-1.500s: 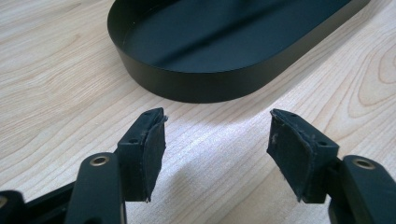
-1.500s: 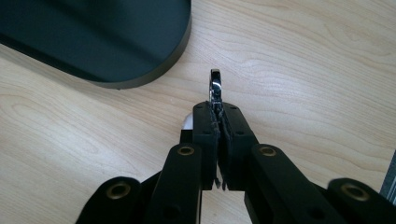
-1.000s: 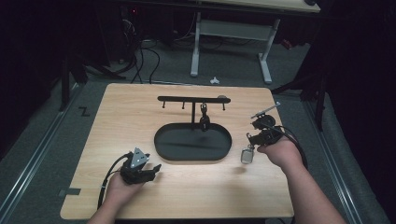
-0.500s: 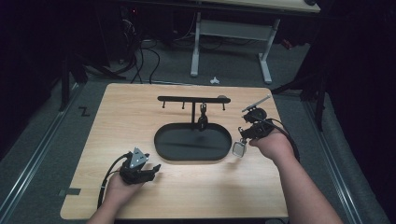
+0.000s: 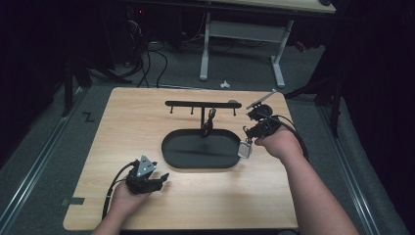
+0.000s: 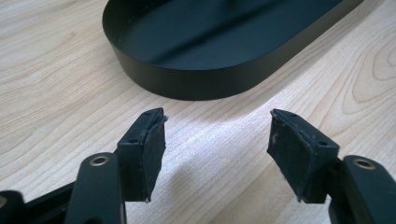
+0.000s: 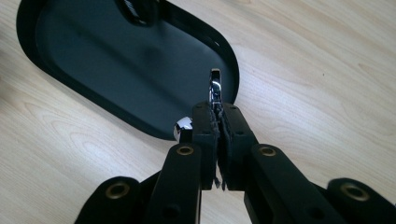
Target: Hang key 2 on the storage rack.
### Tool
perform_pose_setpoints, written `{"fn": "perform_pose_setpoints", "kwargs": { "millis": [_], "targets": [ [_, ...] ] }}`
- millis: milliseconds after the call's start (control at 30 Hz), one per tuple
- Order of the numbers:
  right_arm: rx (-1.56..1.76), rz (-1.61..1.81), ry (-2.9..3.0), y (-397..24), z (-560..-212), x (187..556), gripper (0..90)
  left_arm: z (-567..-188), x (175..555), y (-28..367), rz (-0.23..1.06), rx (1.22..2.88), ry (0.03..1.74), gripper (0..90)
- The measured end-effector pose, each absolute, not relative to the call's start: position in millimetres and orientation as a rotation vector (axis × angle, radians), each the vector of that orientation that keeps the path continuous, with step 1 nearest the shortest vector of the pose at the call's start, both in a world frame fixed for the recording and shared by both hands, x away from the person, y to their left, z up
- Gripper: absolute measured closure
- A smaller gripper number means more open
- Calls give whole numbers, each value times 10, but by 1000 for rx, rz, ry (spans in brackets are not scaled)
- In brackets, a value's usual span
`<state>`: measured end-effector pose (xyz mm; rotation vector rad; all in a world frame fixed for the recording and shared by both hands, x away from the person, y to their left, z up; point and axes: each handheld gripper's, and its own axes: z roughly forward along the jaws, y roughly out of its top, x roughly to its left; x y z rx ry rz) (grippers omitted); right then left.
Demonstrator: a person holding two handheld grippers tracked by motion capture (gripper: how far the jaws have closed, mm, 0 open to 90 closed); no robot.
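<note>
The right gripper (image 7: pixel 217 114) has its jaws pressed together on a small shiny chrome metal ring (image 7: pixel 215 88), a thin loop that stands up out of the pads at the centre of the right gripper view, with a second bright metal bit showing just left of the jaws. In the high view this gripper (image 5: pixel 252 134) sits right of centre, and a small silvery tag-like piece (image 5: pixel 244 149) hangs beneath it, just past the right end of the black oval metal tray (image 5: pixel 169 147). Against the earlier frames, the hand has carried the piece leftward and upward in the picture, from open tabletop to the tray's right rim. Judging from that, the carry is under way and the piece is probably headed for the black T-shaped hanger stand (image 5: pixel 200 104) that rises from the tray's far side, where one dark item (image 5: pixel 209 120) already hangs. The left gripper (image 6: pixel 217 149) stands with its jaws wide apart and nothing between them, resting at the lower left of the high view (image 5: pixel 154 180) on the light wooden table (image 5: pixel 122 117), near the tray's front edge; it has kept its place
</note>
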<state>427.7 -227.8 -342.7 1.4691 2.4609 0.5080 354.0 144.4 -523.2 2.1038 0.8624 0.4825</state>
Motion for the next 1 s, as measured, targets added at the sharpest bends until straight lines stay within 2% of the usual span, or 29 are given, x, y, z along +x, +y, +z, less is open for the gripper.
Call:
{"fn": "perform_pose_setpoints", "kwargs": {
  "millis": [1000],
  "targets": [
    [1389,498,2468,-1971,-3215,4629,863,-5223,3553,1483,485,2092,874,369]
  ]
}}
